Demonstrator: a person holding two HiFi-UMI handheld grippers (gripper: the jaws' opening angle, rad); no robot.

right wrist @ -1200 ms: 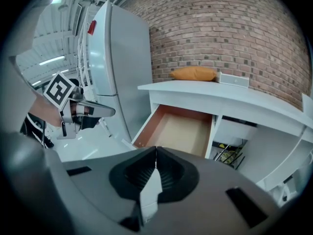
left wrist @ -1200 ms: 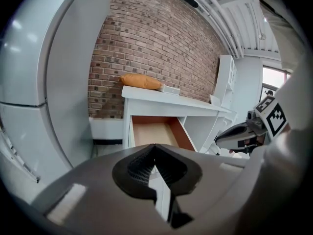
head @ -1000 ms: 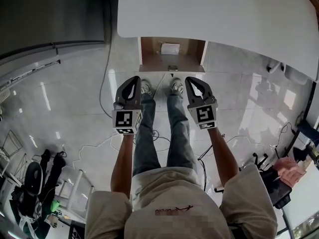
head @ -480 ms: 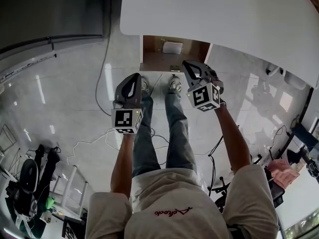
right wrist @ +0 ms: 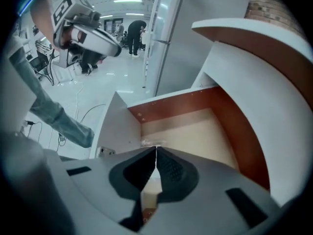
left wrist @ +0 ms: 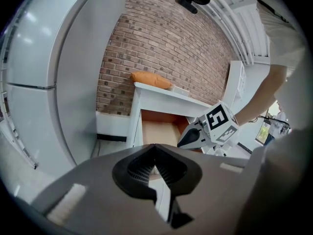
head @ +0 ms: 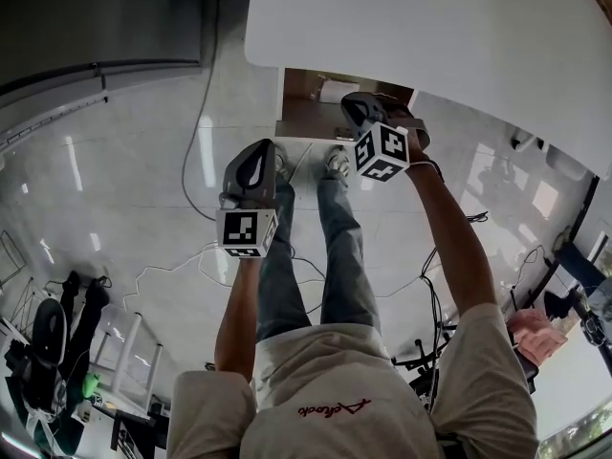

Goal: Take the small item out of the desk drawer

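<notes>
The desk drawer (head: 304,118) stands pulled out under the white desktop (head: 430,27), its brown inside showing. A small white item (head: 330,92) lies toward the drawer's back, partly hidden by my right gripper (head: 352,105), which reaches over the drawer. In the right gripper view the jaws are shut (right wrist: 156,149) just above the drawer's floor (right wrist: 200,133). A pale bit of the item (right wrist: 149,142) shows at their tips; I cannot tell whether they touch. My left gripper (head: 260,153) hangs back over the floor, shut and holding nothing (left wrist: 155,147).
The drawer's front panel (right wrist: 115,126) carries a small metal latch (right wrist: 105,152). An orange cushion (left wrist: 149,79) lies on the desktop against a brick wall (left wrist: 161,43). A tall white cabinet (left wrist: 54,72) stands left of the desk. Cables (head: 206,256) trail across the glossy floor.
My right gripper has moved forward from beside the left one to over the open drawer. The left gripper has stayed nearly where it was.
</notes>
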